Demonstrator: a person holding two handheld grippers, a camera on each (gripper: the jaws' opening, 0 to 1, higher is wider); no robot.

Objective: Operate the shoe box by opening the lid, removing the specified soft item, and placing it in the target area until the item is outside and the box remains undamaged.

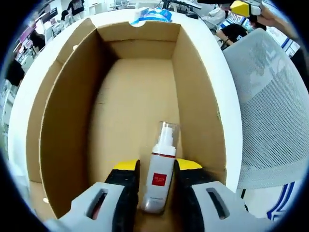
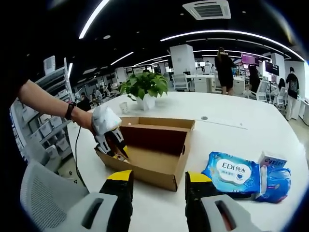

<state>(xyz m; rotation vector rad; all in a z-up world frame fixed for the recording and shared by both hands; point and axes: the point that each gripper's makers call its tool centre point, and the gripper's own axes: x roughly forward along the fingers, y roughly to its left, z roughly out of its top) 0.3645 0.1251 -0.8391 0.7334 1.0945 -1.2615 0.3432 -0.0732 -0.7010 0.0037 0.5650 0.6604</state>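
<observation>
**Box open, left gripper at the bottle inside**

Left gripper view: left gripper point(image 1: 157, 181) is down inside the open shoe box point(image 1: 72, 121), jaws either side of a white spray bottle point(image 1: 159, 176) with a red label and clear cap. Bottle lies on the box floor between the fingertips, cap pointing away from the jaws. Jaws are partly closed around it; whether the pads actually touch the bottle, I cannot tell. Beyond the jaws, past the far box wall, a blue packet point(image 1: 152, 15) sits on the white table point(image 1: 207, 53). A mesh chair point(image 1: 270, 111) is to the right of the jaws.

Right gripper view: right gripper point(image 2: 157, 186) hovers above the table edge, jaws wide apart, holding nothing. Ahead of them the box is open, the left gripper reaching in. Right of the jaws lie a wet-wipes pack point(image 2: 231, 174) and further packets. A potted plant point(image 2: 144, 89) stands beyond the box.

Step, by my read: lid done, item being grasped. Next: confirm grip, lift straight out clear of the walls.
</observation>
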